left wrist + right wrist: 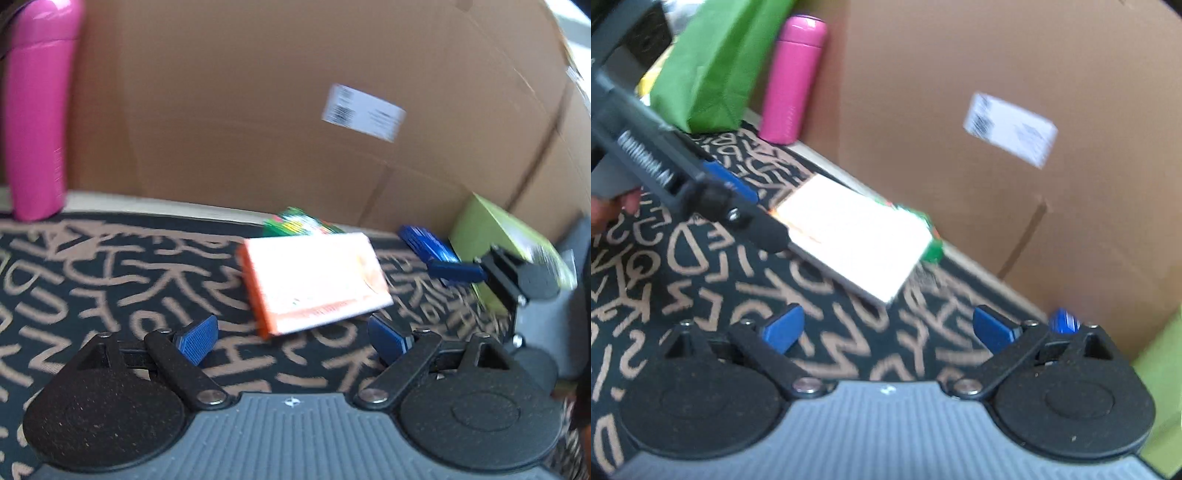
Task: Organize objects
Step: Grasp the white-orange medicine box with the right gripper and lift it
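On the lettered cloth [110, 266], orange box [314, 280] lies flat, long axis crosswise before spread left tool [291, 336].

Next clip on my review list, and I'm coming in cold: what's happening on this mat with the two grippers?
A person is tidying small items on a black lettered mat in front of a large cardboard box, with a gripper in each hand. The left gripper is open and empty, pointed at a flat white-and-orange box lying just ahead of its fingers. The right gripper is also open and empty, near the same box. A pink bottle stands at the back. Nothing is picked up yet.
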{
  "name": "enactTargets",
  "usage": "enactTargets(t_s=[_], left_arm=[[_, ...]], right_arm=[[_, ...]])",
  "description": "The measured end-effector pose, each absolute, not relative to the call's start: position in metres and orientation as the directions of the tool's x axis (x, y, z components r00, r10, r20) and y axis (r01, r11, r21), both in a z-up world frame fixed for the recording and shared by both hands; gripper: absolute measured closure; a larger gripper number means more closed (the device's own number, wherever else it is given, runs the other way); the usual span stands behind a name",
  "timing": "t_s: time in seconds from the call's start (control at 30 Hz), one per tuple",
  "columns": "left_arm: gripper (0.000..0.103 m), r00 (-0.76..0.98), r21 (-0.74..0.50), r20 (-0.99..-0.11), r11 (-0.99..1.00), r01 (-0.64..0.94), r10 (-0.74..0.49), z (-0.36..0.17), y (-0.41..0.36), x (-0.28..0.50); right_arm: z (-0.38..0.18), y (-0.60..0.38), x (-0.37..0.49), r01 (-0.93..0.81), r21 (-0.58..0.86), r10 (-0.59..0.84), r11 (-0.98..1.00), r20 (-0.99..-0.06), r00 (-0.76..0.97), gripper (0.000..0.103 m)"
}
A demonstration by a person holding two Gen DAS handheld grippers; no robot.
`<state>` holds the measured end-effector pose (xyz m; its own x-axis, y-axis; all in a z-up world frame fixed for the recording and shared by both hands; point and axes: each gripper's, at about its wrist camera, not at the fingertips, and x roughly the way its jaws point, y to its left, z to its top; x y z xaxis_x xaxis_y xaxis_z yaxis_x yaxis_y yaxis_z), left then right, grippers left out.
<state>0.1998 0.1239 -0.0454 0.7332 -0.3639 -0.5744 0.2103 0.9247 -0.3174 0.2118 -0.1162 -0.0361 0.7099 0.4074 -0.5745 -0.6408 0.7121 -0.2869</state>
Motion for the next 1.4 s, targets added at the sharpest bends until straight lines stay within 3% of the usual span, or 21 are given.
enactTargets(t_s=[0.2,0.33,0.5,0.7,0.93,1.3,1.37,1.4], left_arm=[[0.011,0.771,-0.412,-0.558,0.909,0.063,-0.306,-0.052,0.131,0.228],[0.018,0.749,-0.373,-0.564,0.917,0.145,-0.347,-0.048,0.109,0.231],[0.017,0.731,-0.313,-0.578,0.926,0.212,-0.363,-0.046,0.077,0.217],[0.014,0.688,-0.357,-0.583,0.897,0.261,-0.432,-0.043,0.057,0.207],[0.014,0.684,-0.279,-0.632,0.931,0.237,-0.364,-0.04,0.038,0.197],[0.014,0.674,-0.188,-0.685,0.961,0.201,-0.275,-0.031,0.04,0.175],[0.014,0.668,-0.191,-0.692,0.961,0.198,-0.275,-0.032,0.04,0.174],[0.014,0.661,-0.203,-0.696,0.96,0.195,-0.281,-0.033,0.039,0.174]], right_arm=[[-0.04,-0.092,0.228,-0.676,-0.232,0.444,0.7,-0.599,0.666,0.004],[-0.045,-0.085,0.221,-0.705,-0.197,0.492,0.681,-0.59,0.64,0.009],[-0.044,-0.092,0.188,-0.69,-0.228,0.484,0.687,-0.565,0.669,0.007],[-0.034,-0.125,0.144,-0.701,-0.192,0.514,0.687,-0.555,0.655,0.007],[-0.036,-0.134,0.122,-0.699,-0.317,0.484,0.641,-0.54,0.688,0.004],[-0.047,-0.127,0.183,-0.708,-0.194,0.495,0.679,-0.591,0.637,0.003],[-0.049,-0.129,0.19,-0.7,-0.115,0.505,0.705,-0.612,0.609,0.01],[-0.049,-0.13,0.192,-0.694,-0.072,0.511,0.717,-0.622,0.593,0.021]])
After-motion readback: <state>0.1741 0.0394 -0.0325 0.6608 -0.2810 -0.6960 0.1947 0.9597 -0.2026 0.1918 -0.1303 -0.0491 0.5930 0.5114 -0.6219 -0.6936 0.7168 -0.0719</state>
